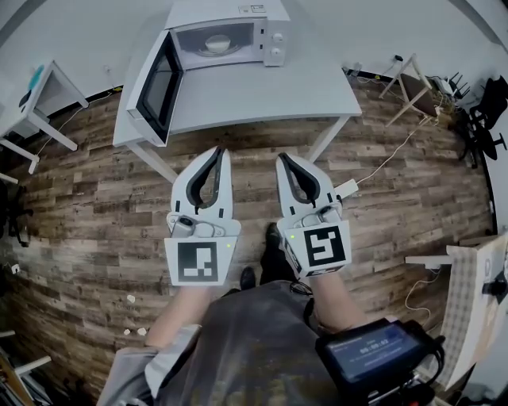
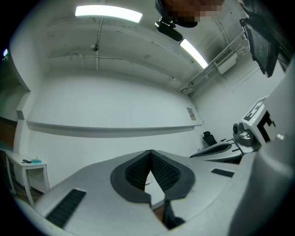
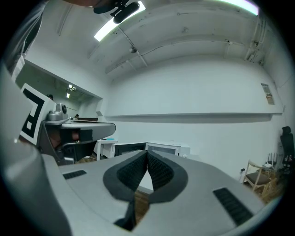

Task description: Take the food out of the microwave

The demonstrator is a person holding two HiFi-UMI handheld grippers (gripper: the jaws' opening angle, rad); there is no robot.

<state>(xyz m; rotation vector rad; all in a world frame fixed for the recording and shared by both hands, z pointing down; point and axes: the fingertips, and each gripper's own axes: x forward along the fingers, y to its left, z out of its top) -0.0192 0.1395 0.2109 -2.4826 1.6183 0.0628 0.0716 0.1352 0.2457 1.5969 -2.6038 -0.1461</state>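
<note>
Ahead, microwave [image 1: 275, 36] lying crosswise, door [image 1: 159, 84] swung open leftward, dish [image 1: 217, 44] inside.

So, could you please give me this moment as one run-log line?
microwave: door open, dish inside | left gripper: shut, empty | right gripper: shut, empty | both away from microwave

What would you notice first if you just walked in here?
The left tongs and the right tongs poke out side by side over the wooden floor, both shut and empty. Ahead, a white microwave sits on a white table, its door swung wide open, with a pale dish inside.
</note>
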